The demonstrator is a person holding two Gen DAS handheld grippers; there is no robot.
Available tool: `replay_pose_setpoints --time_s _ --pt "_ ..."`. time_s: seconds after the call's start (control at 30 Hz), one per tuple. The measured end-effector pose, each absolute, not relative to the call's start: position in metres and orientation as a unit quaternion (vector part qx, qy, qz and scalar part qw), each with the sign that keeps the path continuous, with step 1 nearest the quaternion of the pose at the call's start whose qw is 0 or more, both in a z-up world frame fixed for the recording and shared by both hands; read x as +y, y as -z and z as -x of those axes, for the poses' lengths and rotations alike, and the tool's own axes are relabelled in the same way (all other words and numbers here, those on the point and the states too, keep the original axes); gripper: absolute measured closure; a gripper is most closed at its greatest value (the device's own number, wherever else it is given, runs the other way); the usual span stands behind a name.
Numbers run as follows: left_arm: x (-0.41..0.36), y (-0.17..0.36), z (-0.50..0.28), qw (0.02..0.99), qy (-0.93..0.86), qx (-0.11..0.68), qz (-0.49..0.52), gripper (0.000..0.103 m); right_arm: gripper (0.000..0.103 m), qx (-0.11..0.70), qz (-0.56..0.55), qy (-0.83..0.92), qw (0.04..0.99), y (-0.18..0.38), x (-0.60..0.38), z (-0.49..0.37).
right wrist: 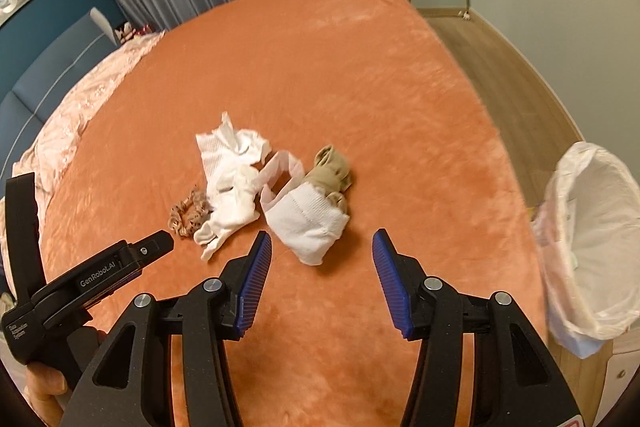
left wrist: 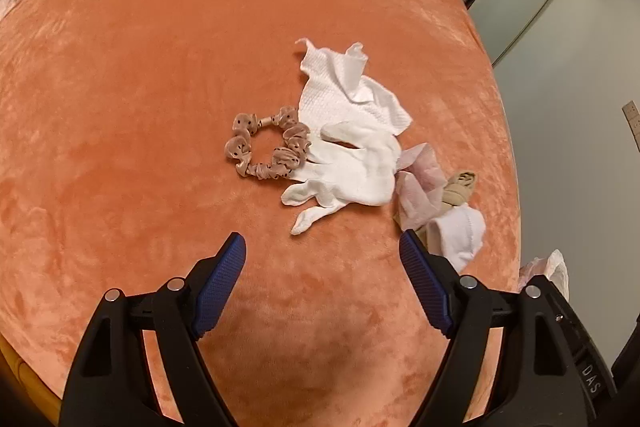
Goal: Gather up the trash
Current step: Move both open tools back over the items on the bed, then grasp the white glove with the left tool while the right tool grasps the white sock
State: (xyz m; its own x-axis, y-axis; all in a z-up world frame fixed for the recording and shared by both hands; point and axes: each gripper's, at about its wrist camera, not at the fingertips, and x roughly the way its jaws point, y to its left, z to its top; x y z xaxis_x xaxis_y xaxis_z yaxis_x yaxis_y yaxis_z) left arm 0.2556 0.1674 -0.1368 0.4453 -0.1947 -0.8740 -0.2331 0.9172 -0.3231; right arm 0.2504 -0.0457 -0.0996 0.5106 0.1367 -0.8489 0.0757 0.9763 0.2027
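Nearest to us are our two tools: the left hand-held gripper (left wrist: pixel 322 247) with its blue pads spread wide and nothing between them, and the right hand-held gripper (right wrist: pixel 322 247) with its jaws parted rather less, also empty. Both hang above bare orange bed (left wrist: pixel 160 87) cover, short of the pile.

By our judgement the collecting has not started. Everything lies together near the middle of the bed: a crumpled white paper towel (left wrist: pixel 340 91) at the far side, a white glove (left wrist: pixel 352 167) touching its near edge, and a brown scrunchie (left wrist: pixel 264 147) just left of the glove. Right of the glove we see a pale pink strip (left wrist: pixel 416 183), then a beige sock (right wrist: pixel 330 167) against a white sock (right wrist: pixel 308 223). The white sock sits nearest the right gripper, just beyond its pads.

A bin lined with a white bag (right wrist: pixel 592 227) stands off the right edge of the bed; as far as we can see into it, it looks empty.

What is left, we think, is nearly all of it: choosing which pieces are trash, most likely the towel and the strip, then lifting each and carrying it right to the bin.
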Motion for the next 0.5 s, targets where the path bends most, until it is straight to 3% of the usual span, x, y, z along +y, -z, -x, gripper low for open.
replay_pose_setpoints --time_s 0.33,0.5 --pt "0.157 0.177 -0.304 0.799 -0.008 0.558 0.224 0.031 0.052 0.530 -0.110 -0.017 0.840 0.150 -0.034 -0.290" --pt "0.152 0.201 -0.324 0.780 -0.010 0.580 0.235 0.043 0.052 0.542 -0.114 -0.015 0.832 0.166 -0.036 -0.300"
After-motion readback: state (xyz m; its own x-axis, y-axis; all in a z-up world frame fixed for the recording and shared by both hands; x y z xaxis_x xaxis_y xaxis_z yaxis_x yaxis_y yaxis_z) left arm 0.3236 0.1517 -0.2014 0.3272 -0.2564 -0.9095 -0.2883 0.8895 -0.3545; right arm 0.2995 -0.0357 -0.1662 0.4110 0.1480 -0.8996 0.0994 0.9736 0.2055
